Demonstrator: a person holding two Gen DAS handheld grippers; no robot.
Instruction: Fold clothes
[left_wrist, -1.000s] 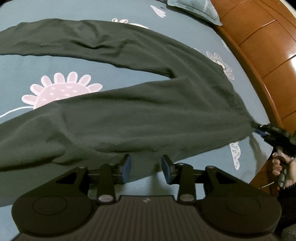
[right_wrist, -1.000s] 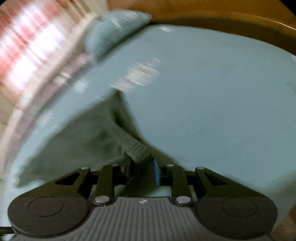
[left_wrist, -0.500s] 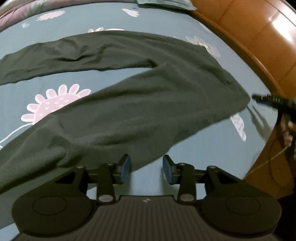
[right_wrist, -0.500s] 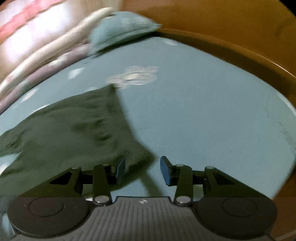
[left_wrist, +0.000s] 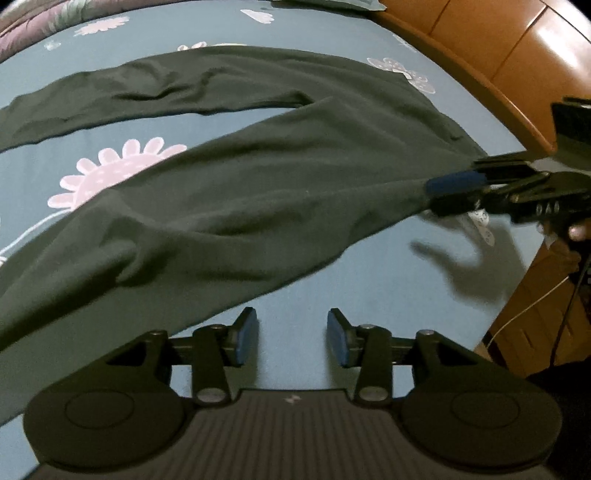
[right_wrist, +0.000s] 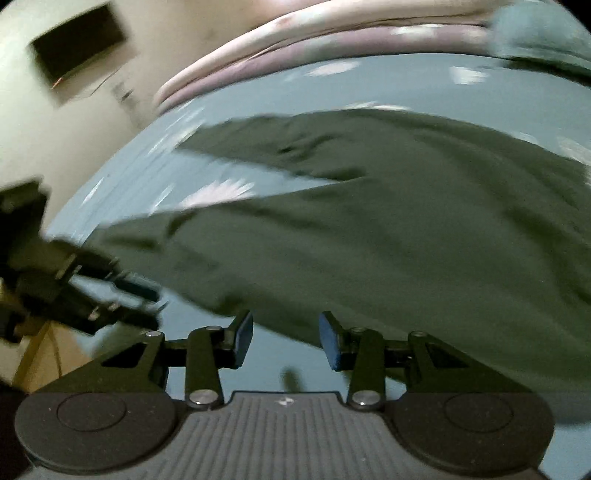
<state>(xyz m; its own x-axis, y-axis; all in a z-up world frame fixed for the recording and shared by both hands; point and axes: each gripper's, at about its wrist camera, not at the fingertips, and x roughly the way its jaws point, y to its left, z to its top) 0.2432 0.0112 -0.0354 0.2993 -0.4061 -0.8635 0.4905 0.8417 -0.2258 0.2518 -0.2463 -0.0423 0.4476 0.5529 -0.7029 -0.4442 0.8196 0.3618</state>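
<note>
dark green knit trousers spread flat across the teal flower-print bedsheet, both tools empty

left gripper hovers over bare sheet just off the trouser edge, blue pads apart, nothing between them. right gripper has its pads spread too, gripping nothing, near the waist end. orange-brown wooden bed frame curves along the right side.

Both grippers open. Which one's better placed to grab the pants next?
Right, likely: the right gripper sits at the waist corner of the pants; the left gripper has only bare sheet between its fingers.
</note>
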